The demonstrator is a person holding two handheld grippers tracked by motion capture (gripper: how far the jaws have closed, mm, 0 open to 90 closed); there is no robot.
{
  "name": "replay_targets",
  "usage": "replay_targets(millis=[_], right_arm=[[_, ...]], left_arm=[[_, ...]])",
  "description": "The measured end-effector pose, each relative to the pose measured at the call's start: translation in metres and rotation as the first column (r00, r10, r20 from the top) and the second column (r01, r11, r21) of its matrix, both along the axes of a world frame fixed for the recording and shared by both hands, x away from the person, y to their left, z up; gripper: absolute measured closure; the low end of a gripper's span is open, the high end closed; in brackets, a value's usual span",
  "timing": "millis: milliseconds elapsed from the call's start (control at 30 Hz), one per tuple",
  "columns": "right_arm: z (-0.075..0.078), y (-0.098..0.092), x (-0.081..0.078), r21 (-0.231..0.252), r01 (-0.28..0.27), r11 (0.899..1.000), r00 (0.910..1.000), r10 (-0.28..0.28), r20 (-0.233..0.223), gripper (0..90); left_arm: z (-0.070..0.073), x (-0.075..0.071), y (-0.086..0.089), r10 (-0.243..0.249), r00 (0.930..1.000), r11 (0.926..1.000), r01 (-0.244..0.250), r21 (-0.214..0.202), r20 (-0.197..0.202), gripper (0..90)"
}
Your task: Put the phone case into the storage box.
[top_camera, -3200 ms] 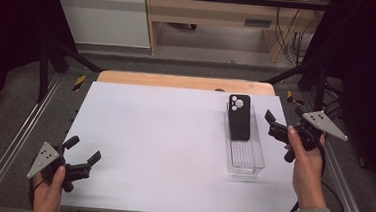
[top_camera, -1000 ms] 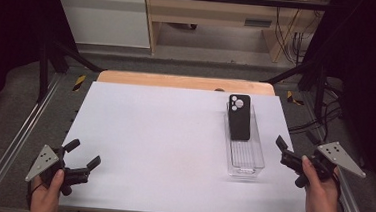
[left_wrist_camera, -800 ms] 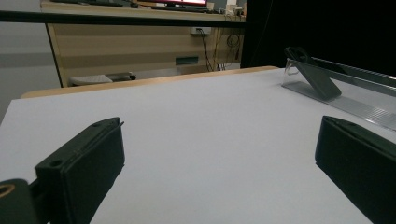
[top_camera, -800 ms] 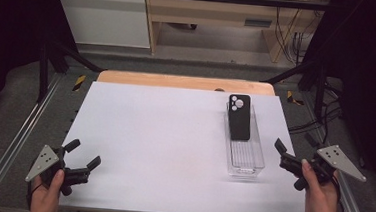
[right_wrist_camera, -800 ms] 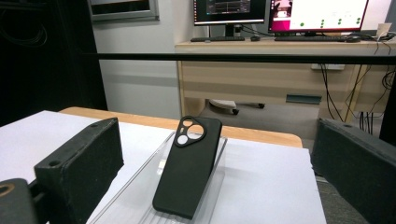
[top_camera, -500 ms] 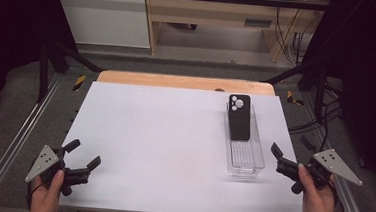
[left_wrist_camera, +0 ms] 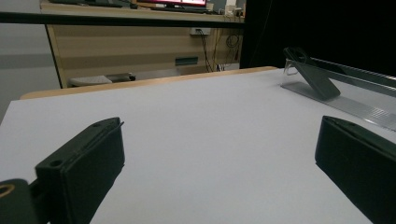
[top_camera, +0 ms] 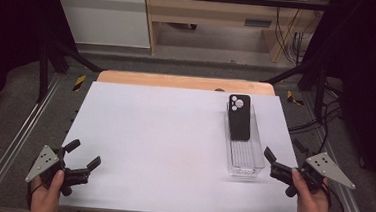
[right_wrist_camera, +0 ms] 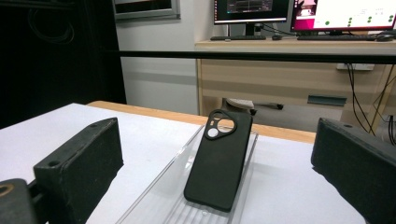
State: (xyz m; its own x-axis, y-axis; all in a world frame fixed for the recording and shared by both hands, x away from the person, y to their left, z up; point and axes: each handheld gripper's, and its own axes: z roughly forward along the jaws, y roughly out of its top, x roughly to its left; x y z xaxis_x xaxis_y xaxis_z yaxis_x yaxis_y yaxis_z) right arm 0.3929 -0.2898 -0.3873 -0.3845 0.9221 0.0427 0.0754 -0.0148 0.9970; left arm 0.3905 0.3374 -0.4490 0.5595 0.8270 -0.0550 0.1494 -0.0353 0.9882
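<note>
High view: a black phone case [top_camera: 239, 117] leans in the far end of a clear tray [top_camera: 245, 160], its top edge with the camera cut-out propped on the tray's far wall, its lower edge down on the ribbed floor; the near half of the tray holds nothing else. The tray lies lengthwise on the right part of the white bench [top_camera: 163, 149], close to its right edge. The right tongs [top_camera: 280, 171] hover just beside the tray's near right corner, jaws apart and gripping nothing; in the right gripper view the case [right_wrist_camera: 219, 158] stands between the two spread jaws, farther off, inside the tray [right_wrist_camera: 159, 186]. The left tongs [top_camera: 83, 158] sit at the bench's near left corner, well apart from the tray, jaws likewise spread with nothing between them. A wooden strip [top_camera: 187, 82] borders the bench's far edge. Beyond it stand a wooden desk [right_wrist_camera: 280, 74] with monitors [right_wrist_camera: 252, 10], cables [top_camera: 293, 35] and dark curtains [top_camera: 373, 74] at both sides.
</note>
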Motion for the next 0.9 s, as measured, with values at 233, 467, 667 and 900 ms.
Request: replay_targets(millis=[233, 467, 667, 900], right_arm=[[0.001, 0.006, -0.001, -0.004, -0.017, 1.0, 0.9998, 0.017, 0.004, 2.5], [0.001, 0.013, -0.001, -0.004, -0.038, 0.999, 0.9993, 0.038, 0.008, 2.5], [0.001, 0.018, -0.001, -0.009, -0.052, 0.999, 0.9986, 0.052, 0.011, 2.5], [0.002, 0.024, -0.002, -0.006, -0.068, 0.998, 0.9976, 0.068, 0.009, 2.5]], left_arm=[[0.0, 0.0, 0.0, -0.001, 1.0, 1.0, 0.001, 0.0, 0.0, 1.6], [0.0, 0.0, 0.0, -0.003, 1.0, 1.0, 0.003, 0.001, 0.002, 1.6], [0.0, 0.0, 0.0, -0.004, 1.0, 1.0, 0.004, 0.001, 0.004, 1.6], [0.0, 0.0, -0.001, -0.007, 1.0, 1.0, 0.007, 0.001, 0.005, 1.6]])
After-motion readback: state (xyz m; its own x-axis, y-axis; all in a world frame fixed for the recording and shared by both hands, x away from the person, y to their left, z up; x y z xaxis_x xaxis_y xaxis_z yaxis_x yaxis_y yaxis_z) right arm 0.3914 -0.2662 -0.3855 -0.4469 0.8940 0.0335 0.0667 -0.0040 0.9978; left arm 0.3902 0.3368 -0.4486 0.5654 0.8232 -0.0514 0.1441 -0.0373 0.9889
